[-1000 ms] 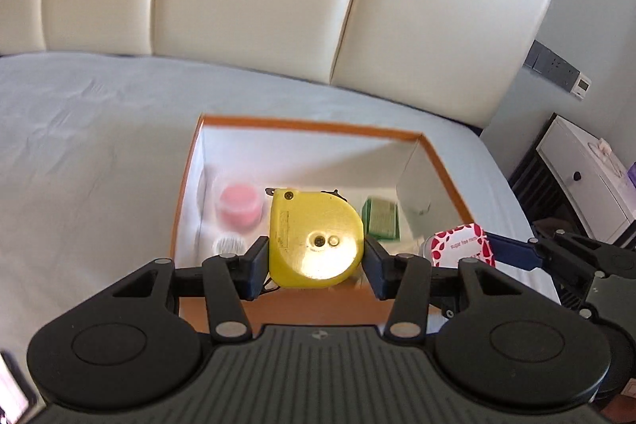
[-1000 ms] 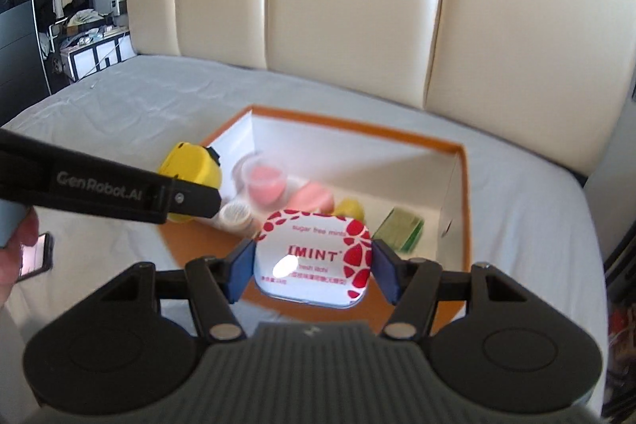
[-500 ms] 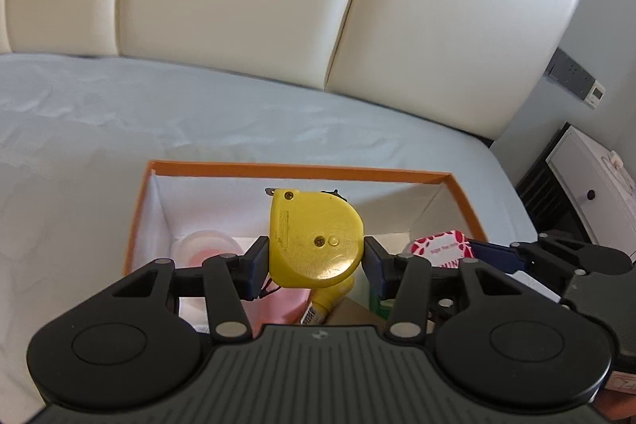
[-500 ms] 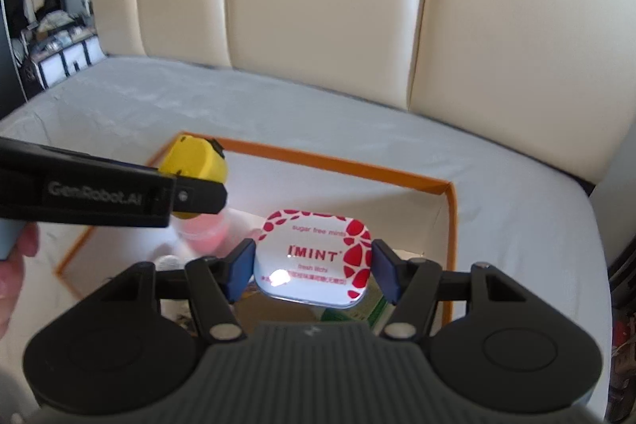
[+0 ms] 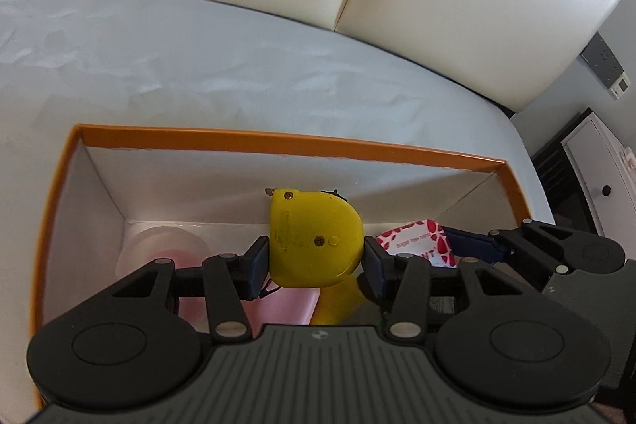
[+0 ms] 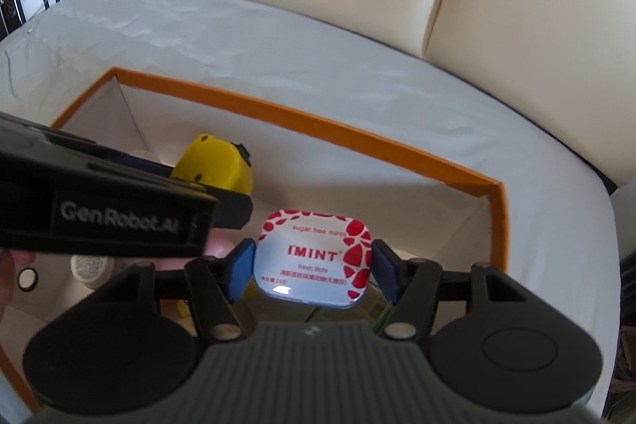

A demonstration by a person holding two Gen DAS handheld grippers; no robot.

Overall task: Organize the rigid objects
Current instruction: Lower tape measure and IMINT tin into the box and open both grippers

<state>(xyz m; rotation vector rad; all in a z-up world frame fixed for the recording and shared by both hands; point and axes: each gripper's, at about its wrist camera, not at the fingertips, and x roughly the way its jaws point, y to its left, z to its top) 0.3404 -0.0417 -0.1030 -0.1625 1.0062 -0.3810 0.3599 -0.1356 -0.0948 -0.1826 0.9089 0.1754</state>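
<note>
both claws loaded, over the box – time to place

left claw [image 5: 316,259] is clamped on the yellow tape measure [image 5: 314,237], pads on its two flat sides, centre of the left wrist frame. right claw [image 6: 312,271] is clamped on the mint tin [image 6: 314,257], pads on its left and right edges, lower centre of the right wrist frame. both items hang inside the outline of the orange-rimmed box [image 5: 278,142], below its rim by the look of it.

box floor is already busy: pink-lidded jar [image 5: 167,245] lower left in the left view, a yellow thing under the tape measure, a white ribbed cap [image 6: 89,267] at the left edge of the right view, something green under the tin, mostly hidden.

my read, how to do the drop well:
- the two tools sit close side by side, so release one at a time.
- lower each until it's nearly on the floor or on a neighbour, then open. both are hard and will clatter or bounce.
- tin goes flat in the free right part; tape measure centre, on its broad face so it won't roll.
- pull straight up and clear the rim.
</note>
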